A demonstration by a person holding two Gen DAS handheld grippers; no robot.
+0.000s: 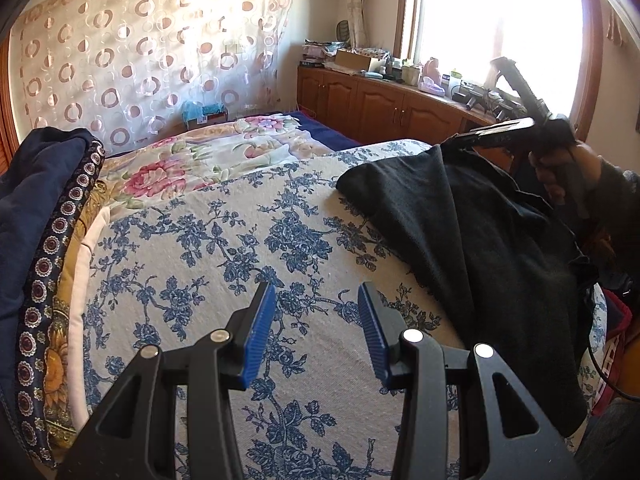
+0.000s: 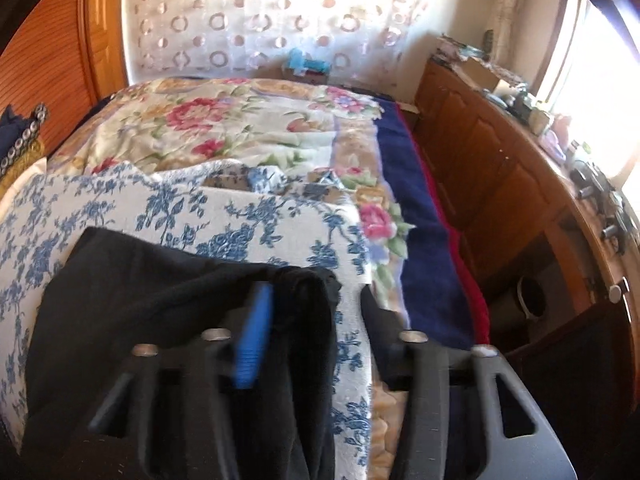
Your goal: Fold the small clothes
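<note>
Bed (image 1: 248, 240), blue-floral cover: occupying most of both views. Black garment (image 1: 472, 232): lying draped over the bed's right side, one part being lifted. Right tongs (image 2: 312, 320): jaws standing apart, garment (image 2: 160, 292) hanging between them over the left pad. Left tongs (image 1: 316, 320): hovering apart above bare cover.

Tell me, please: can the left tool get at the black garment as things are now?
Probably yes. The left tool is open and holds nothing, above the bedspread. The black garment lies just to its right, and nothing stands between them. The right tool has part of it draped between its fingers.
</note>
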